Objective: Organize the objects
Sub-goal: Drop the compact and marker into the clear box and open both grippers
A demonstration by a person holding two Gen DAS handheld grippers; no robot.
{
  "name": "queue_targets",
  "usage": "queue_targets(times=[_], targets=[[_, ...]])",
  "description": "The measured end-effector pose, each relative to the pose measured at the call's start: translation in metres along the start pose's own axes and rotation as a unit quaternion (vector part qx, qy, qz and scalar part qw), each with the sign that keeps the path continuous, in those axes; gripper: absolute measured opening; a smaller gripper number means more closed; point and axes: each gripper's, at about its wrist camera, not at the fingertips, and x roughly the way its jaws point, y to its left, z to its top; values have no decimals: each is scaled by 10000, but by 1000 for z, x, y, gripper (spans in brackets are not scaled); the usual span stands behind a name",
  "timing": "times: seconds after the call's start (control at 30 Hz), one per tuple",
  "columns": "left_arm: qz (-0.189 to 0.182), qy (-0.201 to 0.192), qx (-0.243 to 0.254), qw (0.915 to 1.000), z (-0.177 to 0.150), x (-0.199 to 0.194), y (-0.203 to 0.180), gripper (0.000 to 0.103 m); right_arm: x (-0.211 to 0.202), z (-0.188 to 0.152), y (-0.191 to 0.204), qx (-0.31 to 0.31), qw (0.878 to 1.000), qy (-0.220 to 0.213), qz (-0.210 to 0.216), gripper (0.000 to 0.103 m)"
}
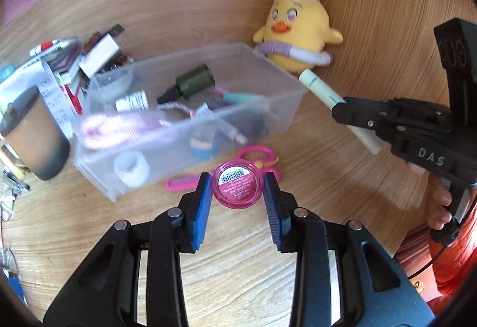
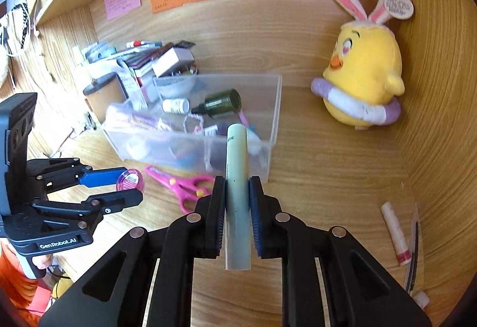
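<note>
You are holding a pink jar (image 1: 237,188) in your left gripper (image 1: 237,201) and a pale tube (image 2: 237,195) clamped in your right gripper (image 2: 237,213), both not yet in the half-filled bin (image 1: 293,106), while scissors (image 2: 184,185) are lying by its front wall on the bench (image 1: 244,282).

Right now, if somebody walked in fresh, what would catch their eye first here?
Probably the yellow chick plush with bunny ears, propped in the far right corner of the wooden desk. Next, the clear plastic bin of clutter mid-desk, with pink scissors lying in front of it. Then the two grippers: the left gripper holds a pink jar, the right gripper a pale green tube.
</note>
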Motion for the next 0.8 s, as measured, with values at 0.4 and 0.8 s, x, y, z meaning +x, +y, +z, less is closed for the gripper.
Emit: queue_targets(times=[0.4,0.8], targets=[[390,-642,-287,9968,47,-22,27,35,17,44,6,24,9996,-272,-28,14],[469,-269,-636,9965,62,17,61,35,81,75,15,-342,9990,266,-80,14]])
